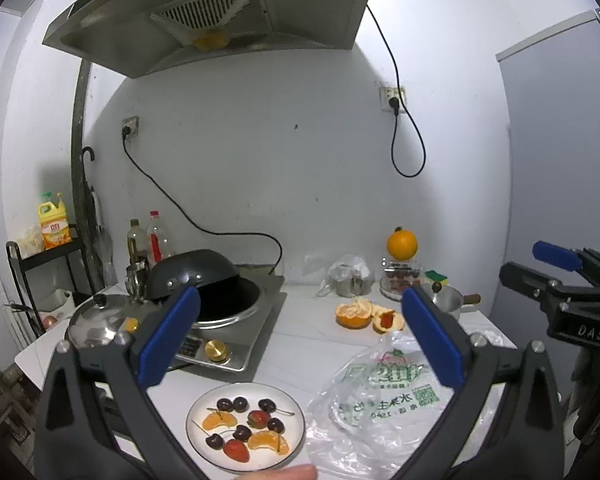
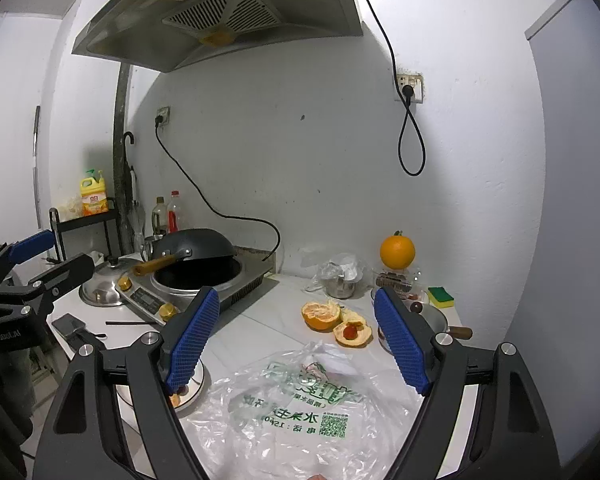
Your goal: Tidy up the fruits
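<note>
A white plate point(image 1: 296, 412) at the counter's front edge holds cherries point(image 1: 240, 404), orange segments point(image 1: 268, 440) and strawberries point(image 1: 236, 450). My left gripper point(image 1: 300, 336) is open and empty above the plate. My right gripper point(image 2: 296, 336) is open and empty above a clear plastic bag point(image 2: 300, 412); the plate point(image 2: 196, 384) shows partly behind its left finger. A half-peeled orange point(image 2: 320, 314) and a peel piece holding a strawberry point(image 2: 350, 332) lie on the counter. A whole orange point(image 2: 397, 252) sits on a clear container at the back.
An induction cooker with a black wok point(image 1: 196, 276) and a steel lid point(image 1: 96, 320) stand at the left. A small steel pot point(image 1: 448, 300), a green-yellow sponge point(image 2: 440, 296) and a bagged steel cup point(image 2: 340, 276) stand at the back right. Bottles stand by the wall.
</note>
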### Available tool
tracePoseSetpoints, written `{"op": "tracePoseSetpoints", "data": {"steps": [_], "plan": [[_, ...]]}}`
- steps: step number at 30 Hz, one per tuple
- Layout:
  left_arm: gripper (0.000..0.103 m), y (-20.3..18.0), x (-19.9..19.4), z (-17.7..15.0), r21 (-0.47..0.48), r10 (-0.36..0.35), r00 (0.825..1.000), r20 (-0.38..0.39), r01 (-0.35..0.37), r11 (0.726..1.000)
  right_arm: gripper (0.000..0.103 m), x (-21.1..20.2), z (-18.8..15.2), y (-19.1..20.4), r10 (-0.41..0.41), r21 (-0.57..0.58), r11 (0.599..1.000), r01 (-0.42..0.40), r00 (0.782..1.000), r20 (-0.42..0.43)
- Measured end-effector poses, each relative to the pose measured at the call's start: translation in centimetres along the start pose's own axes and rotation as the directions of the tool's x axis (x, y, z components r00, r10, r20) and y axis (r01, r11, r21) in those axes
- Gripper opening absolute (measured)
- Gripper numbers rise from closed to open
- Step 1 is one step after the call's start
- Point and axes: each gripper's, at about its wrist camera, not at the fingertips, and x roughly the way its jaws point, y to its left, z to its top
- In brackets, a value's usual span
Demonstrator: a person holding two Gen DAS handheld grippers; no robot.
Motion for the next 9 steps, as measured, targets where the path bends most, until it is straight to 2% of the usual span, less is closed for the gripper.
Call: {"op": "tracePoseSetpoints", "data": {"steps": [9], "plan": [[0.102,-1.3,0.8,-0.2,-0.003,-0.016,1.000,-0.001,0.016,1.000,0.083,0.5,-0.3,-1.2,0.022,0.005,1.000,-0.022,1.000,0.001]]}}
